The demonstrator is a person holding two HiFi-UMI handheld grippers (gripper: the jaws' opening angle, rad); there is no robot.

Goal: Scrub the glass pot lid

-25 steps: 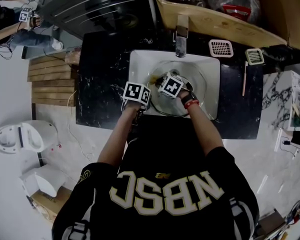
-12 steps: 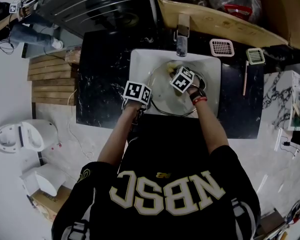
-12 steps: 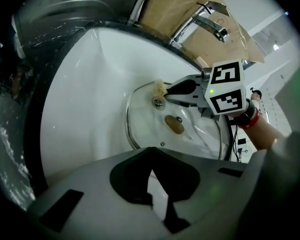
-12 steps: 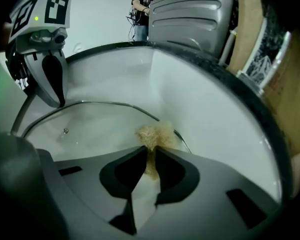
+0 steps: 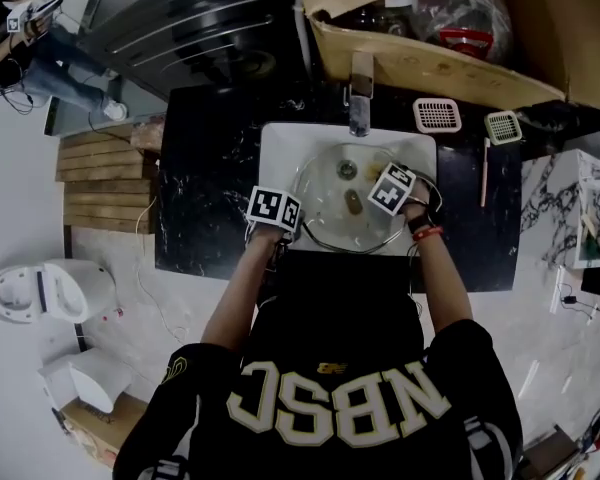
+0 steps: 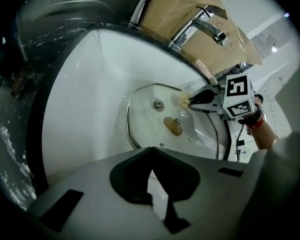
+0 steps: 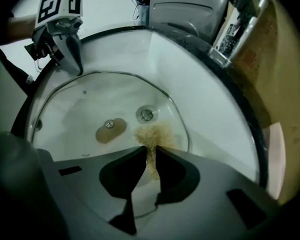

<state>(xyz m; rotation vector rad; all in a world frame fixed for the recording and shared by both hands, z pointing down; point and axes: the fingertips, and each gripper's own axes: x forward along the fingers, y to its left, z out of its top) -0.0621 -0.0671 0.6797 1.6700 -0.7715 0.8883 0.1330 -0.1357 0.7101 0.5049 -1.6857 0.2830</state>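
Observation:
The glass pot lid (image 5: 325, 213) lies in the white sink (image 5: 280, 128), a brown knob (image 7: 110, 130) at its centre. My left gripper (image 6: 150, 154) is shut on the lid's near rim; in the right gripper view its fingertips (image 7: 78, 68) sit at the steel edge. My right gripper (image 7: 149, 149) is shut on a yellowish fibrous scrubber (image 7: 152, 133), which presses on the glass at the lid's right side, next to the drain (image 7: 147, 114). In the head view its marker cube (image 5: 392, 188) is over the lid's right edge.
A steel faucet (image 5: 359, 88) overhangs the basin's far side. The basin is set in a black marble counter (image 5: 200, 168). A pink rack (image 5: 439, 115) and a green brush (image 5: 502, 126) lie at the back right, below a cardboard box (image 5: 430, 58).
My right gripper has swept the scrubber across the lid, from near its centre to its right side. The left gripper has stayed at the near rim.

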